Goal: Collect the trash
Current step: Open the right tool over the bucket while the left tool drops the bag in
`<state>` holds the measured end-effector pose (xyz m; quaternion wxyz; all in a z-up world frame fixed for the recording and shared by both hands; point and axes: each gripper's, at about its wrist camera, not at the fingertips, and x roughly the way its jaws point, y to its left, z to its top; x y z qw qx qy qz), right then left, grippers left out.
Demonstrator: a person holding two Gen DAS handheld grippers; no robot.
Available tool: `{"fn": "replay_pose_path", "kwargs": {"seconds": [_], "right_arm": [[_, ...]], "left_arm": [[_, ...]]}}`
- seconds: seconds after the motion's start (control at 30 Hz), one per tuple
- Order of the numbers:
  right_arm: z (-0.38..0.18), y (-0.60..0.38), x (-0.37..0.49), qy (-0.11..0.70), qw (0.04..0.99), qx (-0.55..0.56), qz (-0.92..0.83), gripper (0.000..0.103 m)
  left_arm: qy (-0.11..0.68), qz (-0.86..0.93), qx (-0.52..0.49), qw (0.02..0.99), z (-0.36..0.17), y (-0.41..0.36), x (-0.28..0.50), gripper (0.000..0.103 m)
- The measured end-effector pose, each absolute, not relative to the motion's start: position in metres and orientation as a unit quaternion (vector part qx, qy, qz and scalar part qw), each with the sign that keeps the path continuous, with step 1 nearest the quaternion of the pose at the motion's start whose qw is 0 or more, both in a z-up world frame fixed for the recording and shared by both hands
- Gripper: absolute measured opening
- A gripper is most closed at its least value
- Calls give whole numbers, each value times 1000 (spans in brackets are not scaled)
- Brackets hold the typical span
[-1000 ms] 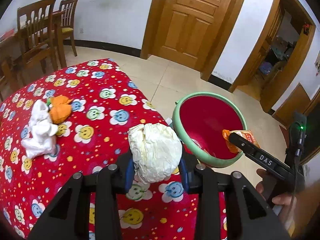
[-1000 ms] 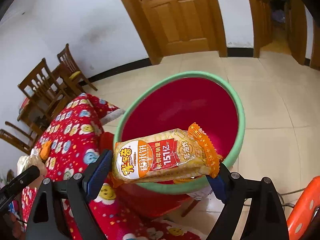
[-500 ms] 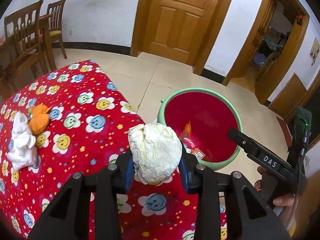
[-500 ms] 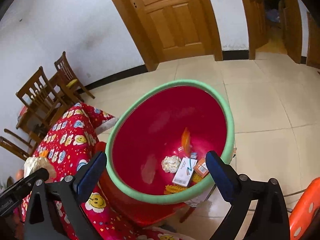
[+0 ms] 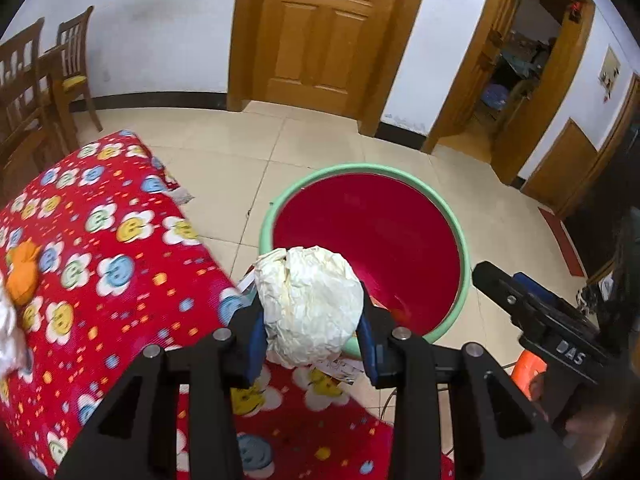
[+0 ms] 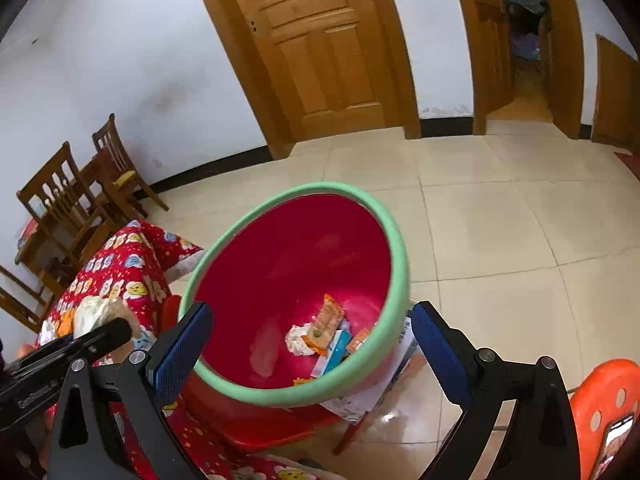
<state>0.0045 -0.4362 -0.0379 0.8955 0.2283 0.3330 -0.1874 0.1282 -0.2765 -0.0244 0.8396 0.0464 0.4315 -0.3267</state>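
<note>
My left gripper [image 5: 310, 338] is shut on a crumpled white paper ball [image 5: 308, 304], held at the table's edge just short of the red bin with a green rim [image 5: 462, 248]. In the right wrist view the right gripper [image 6: 308, 340] stands open over the same bin [image 6: 352, 196] with nothing between its blue pads. The snack wrapper [image 6: 328, 318] lies at the bottom of the bin among other scraps. An orange wad [image 5: 22, 276] and a white wad [image 5: 8, 340] remain on the red flowered tablecloth [image 5: 100, 248] at the far left.
The bin rests on a red stool [image 6: 256, 428] beside the table. Wooden chairs [image 6: 80, 196] stand by the wall at left. An orange plastic stool [image 6: 600, 404] is at the lower right. Tiled floor and a wooden door [image 5: 320, 32] lie beyond.
The right gripper opened and the snack wrapper dropped into the bin. My left gripper carried the paper ball rightward toward the bin.
</note>
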Motion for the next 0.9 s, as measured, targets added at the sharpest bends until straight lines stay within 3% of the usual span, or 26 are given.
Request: {"fn": "replay_pose_path", "kwargs": {"seconds": [0.17,0.3,0.43,0.9], "right_arm": [[-42,-447,-4,332,890,241,-199,99],[-42,-453,-10,330,888,244,-205,99],[-41,-457,-12,327,888,247,-209,99],[-34,-448,-15,320,893,245,-200,99]], "left_arm": [[430,-338,63,835,-30,-298,134,37],[423,-343,76,835,-28,-312,134,53],[419,-344,76,837,-25,-315,134,62],[420,-332,51,843,-15,-297,133,63]]}}
